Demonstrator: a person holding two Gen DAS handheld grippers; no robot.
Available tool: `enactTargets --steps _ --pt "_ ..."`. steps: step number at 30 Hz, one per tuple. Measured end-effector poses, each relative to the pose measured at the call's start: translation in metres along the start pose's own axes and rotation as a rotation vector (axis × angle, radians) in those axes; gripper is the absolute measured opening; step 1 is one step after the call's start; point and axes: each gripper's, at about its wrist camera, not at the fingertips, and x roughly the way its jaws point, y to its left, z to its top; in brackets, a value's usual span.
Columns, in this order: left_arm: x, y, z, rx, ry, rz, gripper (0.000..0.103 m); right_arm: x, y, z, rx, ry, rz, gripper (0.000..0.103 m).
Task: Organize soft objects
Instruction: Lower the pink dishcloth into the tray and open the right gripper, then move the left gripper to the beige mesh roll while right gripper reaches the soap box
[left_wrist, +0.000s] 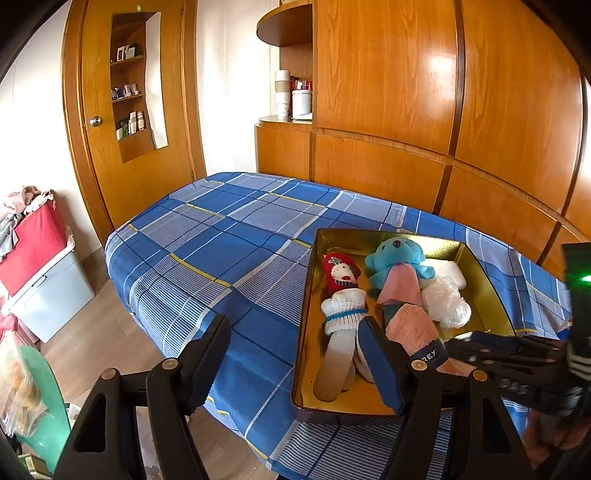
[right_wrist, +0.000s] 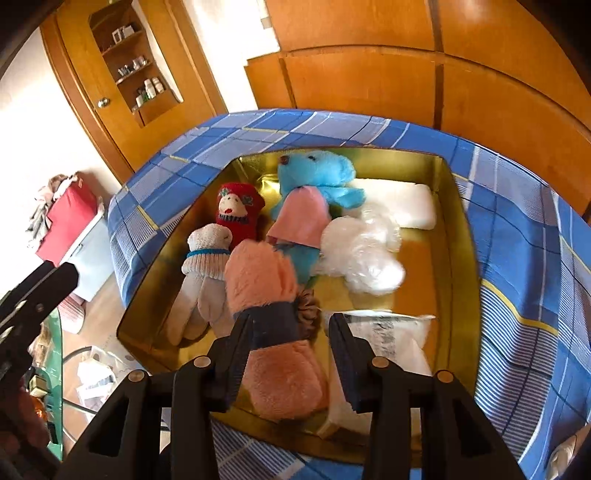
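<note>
Here the soft things are being gathered into a gold tin (right_wrist: 458, 236) that is lying on the plaid bed (left_wrist: 207, 236). Inside it, a blue bear (right_wrist: 314, 173), a red sock (right_wrist: 236, 210), white socks (right_wrist: 207, 258), a clear bag (right_wrist: 364, 251) and a white pad (right_wrist: 399, 203) are already being kept. A pink sock (right_wrist: 262, 280) with a dark band is lying at the tin's near end, between the jaws of the right gripper (right_wrist: 291, 332). Those jaws are standing apart from it, and no squeeze is being shown on the fabric, so the sock is judged as just being let go. The left gripper (left_wrist: 291, 354) is being held open and empty at the tin's near left edge, one jaw over the bed, the other over the tin.

The step in hand seems to be the release of the pink sock. Next, the right gripper is probably to be drawn clear without the fluffy fabric being snagged. No loose items are being shown on the bed in these views.
</note>
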Motion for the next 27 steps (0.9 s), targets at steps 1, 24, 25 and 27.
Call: enactTargets --steps 1,24,25,27 --pt "0.000 0.000 -0.001 0.001 0.001 -0.002 0.072 -0.004 -0.003 -0.001 0.009 -0.008 0.000 0.043" --pt "-0.016 -0.143 0.000 0.374 0.002 -0.368 0.076 -0.172 -0.215 -0.070 0.434 -0.261 -0.354 0.043" --pt "-0.018 -0.157 -0.002 0.407 0.002 -0.397 0.076 -0.179 -0.225 -0.074 0.456 -0.268 -0.374 0.043" --pt "-0.022 -0.184 -0.008 0.470 0.004 -0.461 0.076 -0.193 -0.248 -0.086 0.516 -0.285 -0.420 0.043"
